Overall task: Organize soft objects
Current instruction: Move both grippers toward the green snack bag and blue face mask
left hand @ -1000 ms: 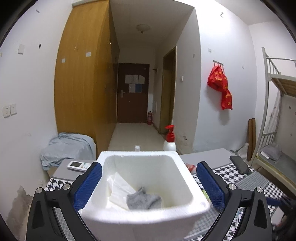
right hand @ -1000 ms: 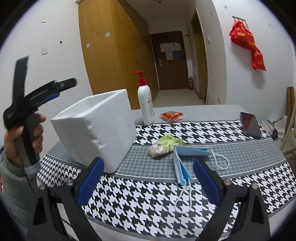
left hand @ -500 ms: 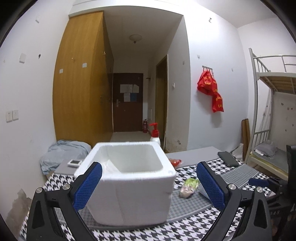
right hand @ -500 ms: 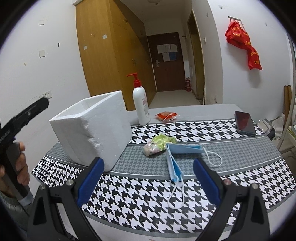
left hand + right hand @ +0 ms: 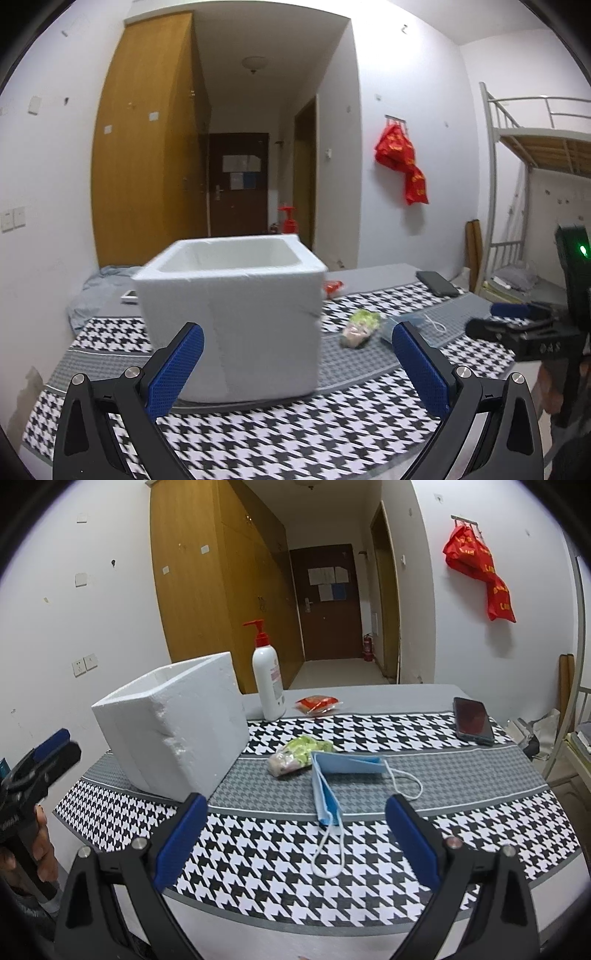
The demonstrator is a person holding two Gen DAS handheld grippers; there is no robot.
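With both grippers spread and empty, I judge the blue face mask [image 5: 341, 775] limp and light; I would have the right gripper [image 5: 295, 823] pinch its folded body, not the ear loops.

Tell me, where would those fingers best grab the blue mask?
Probably the folded body of the mask, at the near end that points toward the right gripper, coming from above. It lies flat on the table, so a pinch across the narrow strip should catch cloth, while the thin ear loops could slip out.
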